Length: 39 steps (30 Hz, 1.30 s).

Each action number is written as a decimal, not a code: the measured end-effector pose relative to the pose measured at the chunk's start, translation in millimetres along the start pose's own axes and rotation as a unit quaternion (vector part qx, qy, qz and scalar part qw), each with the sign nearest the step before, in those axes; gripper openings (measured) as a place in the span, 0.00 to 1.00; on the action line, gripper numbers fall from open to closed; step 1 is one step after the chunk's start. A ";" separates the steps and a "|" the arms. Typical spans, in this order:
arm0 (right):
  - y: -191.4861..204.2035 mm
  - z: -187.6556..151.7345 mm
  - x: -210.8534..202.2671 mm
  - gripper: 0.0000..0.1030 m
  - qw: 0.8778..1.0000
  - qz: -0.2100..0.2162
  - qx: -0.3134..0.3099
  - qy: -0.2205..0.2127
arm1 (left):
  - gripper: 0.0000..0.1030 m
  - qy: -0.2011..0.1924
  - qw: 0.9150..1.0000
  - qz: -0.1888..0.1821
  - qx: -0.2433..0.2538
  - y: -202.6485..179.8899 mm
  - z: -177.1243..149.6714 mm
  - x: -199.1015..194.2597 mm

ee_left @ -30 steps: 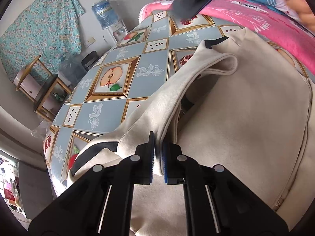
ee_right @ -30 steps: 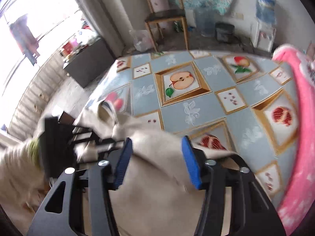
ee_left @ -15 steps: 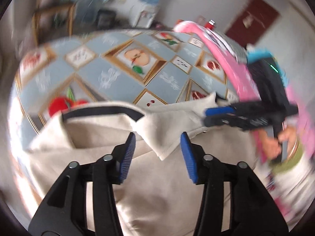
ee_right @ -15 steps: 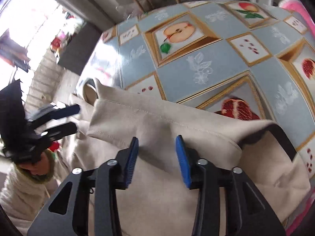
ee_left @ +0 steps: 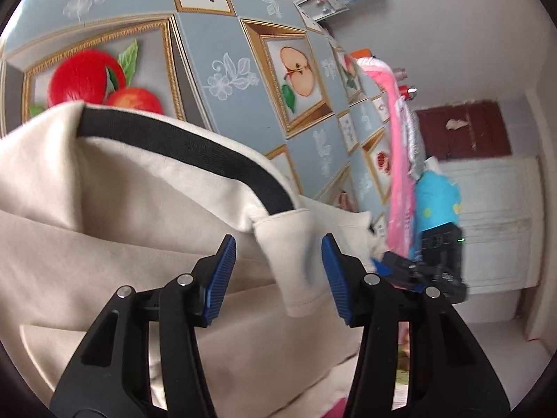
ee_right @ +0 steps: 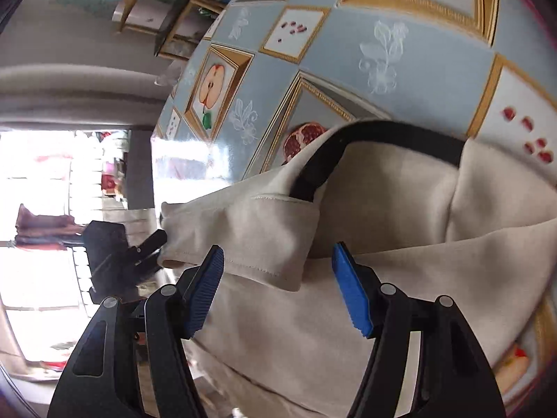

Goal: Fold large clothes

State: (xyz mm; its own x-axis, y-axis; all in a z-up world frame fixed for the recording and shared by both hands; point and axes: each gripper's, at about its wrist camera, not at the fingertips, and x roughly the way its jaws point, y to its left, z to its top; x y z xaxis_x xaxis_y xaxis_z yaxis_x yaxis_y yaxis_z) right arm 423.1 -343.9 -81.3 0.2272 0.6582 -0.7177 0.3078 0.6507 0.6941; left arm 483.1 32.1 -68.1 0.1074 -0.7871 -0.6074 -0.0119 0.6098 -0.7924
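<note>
- Lying on the tablecloth [ee_left: 243, 35], the cream garment [ee_left: 104, 261] shows its black band [ee_left: 195, 149] on top.
- Left gripper [ee_left: 278, 275]: spread wide, gripping nothing, a cuff [ee_left: 296, 261] between its blue pads [ee_left: 222, 275].
- Right gripper [ee_right: 275, 285]: also wide apart and empty, over a folded sleeve [ee_right: 243, 233].
- Pink bedding [ee_left: 397, 174] edges the table's right.

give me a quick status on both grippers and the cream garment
Left gripper open, right gripper open, each straddling a folded flap. Cream garment lies on the fruit-print tablecloth, black neckband showing. Nothing blocking.
</note>
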 end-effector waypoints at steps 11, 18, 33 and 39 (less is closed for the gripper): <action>6.3 -15.6 12.6 0.34 0.999 -0.009 -0.044 0.029 | 0.15 0.015 0.995 0.048 0.087 -29.8 -11.2 17.3; 37.5 -24.2 18.4 0.13 0.973 -0.141 -0.183 0.015 | 0.09 -0.005 0.945 0.178 0.274 -70.6 -28.9 26.2; 42.1 -9.5 35.6 0.10 0.945 -0.203 -0.253 -0.026 | 0.08 -0.023 0.902 0.225 0.368 -81.4 -31.1 40.0; 56.8 -20.4 12.6 0.43 0.922 -0.262 -0.275 -0.075 | 0.09 -0.017 0.928 0.168 0.333 -75.2 -22.7 27.8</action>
State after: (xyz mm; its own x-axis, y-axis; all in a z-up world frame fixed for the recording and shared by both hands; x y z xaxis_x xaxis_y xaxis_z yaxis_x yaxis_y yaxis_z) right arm 424.6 -290.9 -49.8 0.3180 0.1654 -0.9335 -0.0948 0.9853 0.1423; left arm 464.4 -37.7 -26.7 0.2393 -0.5465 -0.8025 0.5656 0.7503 -0.3423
